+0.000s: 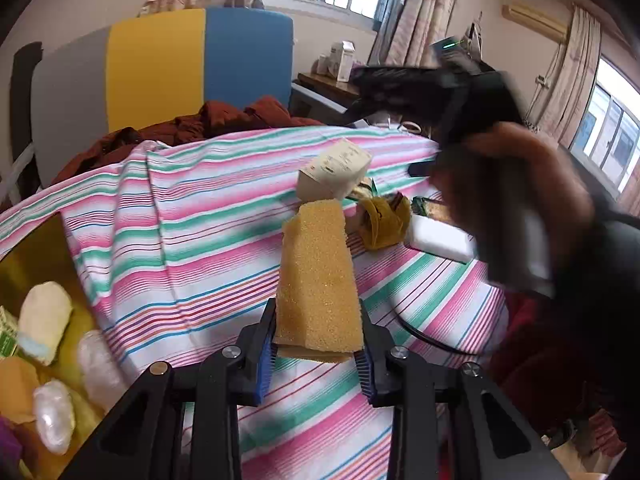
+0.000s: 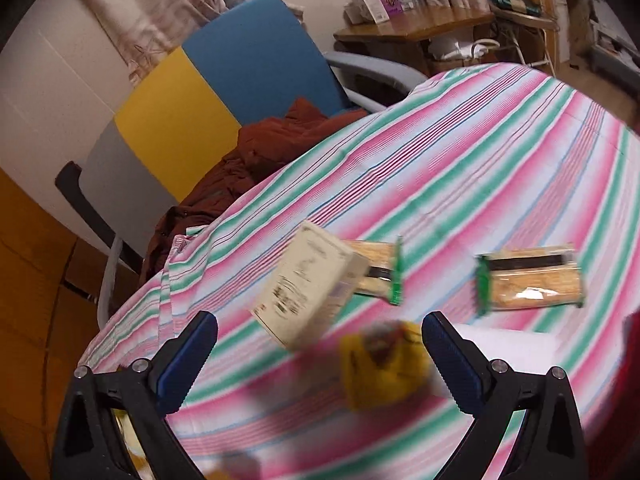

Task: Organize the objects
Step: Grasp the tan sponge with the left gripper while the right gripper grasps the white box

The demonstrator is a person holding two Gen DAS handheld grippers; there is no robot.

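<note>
The left gripper (image 1: pixel 318 354) has its jaws pressed in on the near end of a yellow sponge (image 1: pixel 316 276), which sticks straight out ahead of it over the striped cloth (image 1: pixel 200 240); the block looks light and springy, coarse enough that the ribbed blue pads (image 1: pixel 266 364) should bite well, though it is held only by its end and I'd expect the far part to wobble or sag if swung fast; a hold nearer the middle would be steadier. Down to the left sits a yellow bin (image 1: pixel 36 248) with pale wrapped lumps already in it, and my guess is the sponge belongs there; the gripper points away from it for now, level and low over the cloth.

The right gripper (image 2: pixel 320 360) is spread wide with nothing between its fingers, tilted down toward the clutter; just ahead lies a crumpled yellow packet (image 2: pixel 384 364), blurred, soft-looking and likely to crush or slip if pinched at a loose edge. Beyond it a cream box (image 2: pixel 308 284) stands tilted; stiff, light I'd think, best taken across its narrow sides. Behind and to the right lie two cracker packs (image 2: pixel 532 284) in clear wrap with green ends, flat on the cloth, well apart from each other; probably brittle inside and slick outside. From the left camera the right hand (image 1: pixel 500 200) shows as a dark smear raised above a white block (image 1: pixel 440 238).
</note>
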